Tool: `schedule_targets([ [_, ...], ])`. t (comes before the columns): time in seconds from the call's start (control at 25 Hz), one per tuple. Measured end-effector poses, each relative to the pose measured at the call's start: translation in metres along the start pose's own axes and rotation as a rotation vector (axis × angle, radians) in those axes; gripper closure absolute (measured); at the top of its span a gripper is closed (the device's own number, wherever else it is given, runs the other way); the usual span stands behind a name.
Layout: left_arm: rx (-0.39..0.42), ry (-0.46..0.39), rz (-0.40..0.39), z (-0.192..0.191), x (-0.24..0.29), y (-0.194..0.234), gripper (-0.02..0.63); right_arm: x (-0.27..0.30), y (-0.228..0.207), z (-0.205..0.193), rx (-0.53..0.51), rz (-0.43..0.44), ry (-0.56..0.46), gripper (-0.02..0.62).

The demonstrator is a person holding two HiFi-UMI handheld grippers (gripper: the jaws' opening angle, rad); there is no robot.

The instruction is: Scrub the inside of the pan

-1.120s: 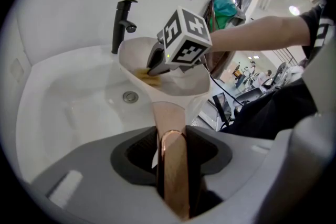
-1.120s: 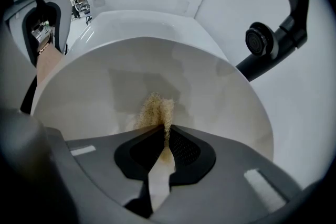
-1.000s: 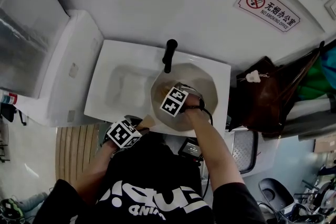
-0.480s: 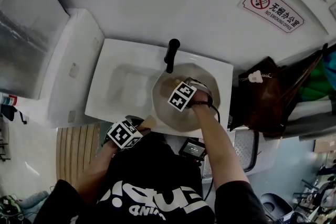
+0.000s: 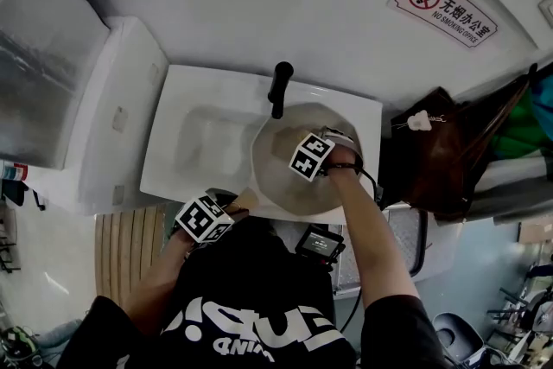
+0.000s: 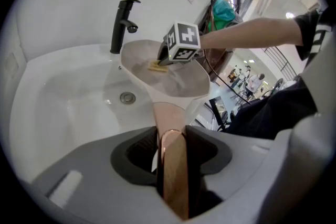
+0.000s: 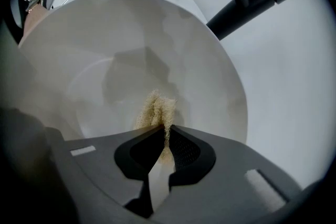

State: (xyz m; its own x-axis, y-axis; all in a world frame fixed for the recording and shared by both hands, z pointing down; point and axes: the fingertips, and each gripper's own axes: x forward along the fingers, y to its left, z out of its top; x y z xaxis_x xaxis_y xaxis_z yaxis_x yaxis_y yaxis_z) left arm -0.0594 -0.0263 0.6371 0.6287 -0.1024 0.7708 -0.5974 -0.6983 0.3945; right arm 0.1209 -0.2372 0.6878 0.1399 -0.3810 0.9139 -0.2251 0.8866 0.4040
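A pale, cream-coloured pan (image 5: 285, 177) rests tilted in the right side of a white sink (image 5: 186, 112). Its wooden handle (image 6: 173, 165) runs back between the jaws of my left gripper (image 6: 172, 136), which is shut on it near the sink's front edge. Inside the pan, my right gripper (image 7: 161, 131) is shut on a tan scrubbing pad (image 7: 155, 110) that presses on the pan's inner wall (image 7: 115, 60). In the left gripper view the pad (image 6: 155, 66) shows under the right gripper's marker cube (image 6: 181, 42).
A black faucet (image 5: 278, 89) stands at the sink's back edge, close above the pan rim. The drain (image 6: 127, 97) lies left of the pan. A no-smoking sign (image 5: 443, 6) hangs on the wall; a dark bag (image 5: 441, 155) sits right of the sink.
My right gripper has slid with the pad toward the right side of the pan. The left gripper and the pan handle have stayed put.
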Motion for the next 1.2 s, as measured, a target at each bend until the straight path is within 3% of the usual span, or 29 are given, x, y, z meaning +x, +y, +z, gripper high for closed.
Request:
schedule_targets([
  [0.4,-0.001,-0.001,-0.015,0.0,0.0,0.001,0.442,-0.004,0.011,-0.035,0.014,0.049,0.062,0.558],
  [0.6,0.003,-0.006,-0.021,0.003,0.0,0.001,0.441,-0.009,0.027,-0.046,0.055,0.099,0.046,0.558],
  [0.8,0.004,-0.008,-0.023,0.003,-0.001,0.001,0.44,-0.016,0.047,-0.048,0.031,0.139,0.032,0.558],
  [1.2,0.03,0.013,0.009,0.006,0.001,0.005,0.442,-0.033,0.103,-0.014,0.031,0.34,-0.089,0.558],
])
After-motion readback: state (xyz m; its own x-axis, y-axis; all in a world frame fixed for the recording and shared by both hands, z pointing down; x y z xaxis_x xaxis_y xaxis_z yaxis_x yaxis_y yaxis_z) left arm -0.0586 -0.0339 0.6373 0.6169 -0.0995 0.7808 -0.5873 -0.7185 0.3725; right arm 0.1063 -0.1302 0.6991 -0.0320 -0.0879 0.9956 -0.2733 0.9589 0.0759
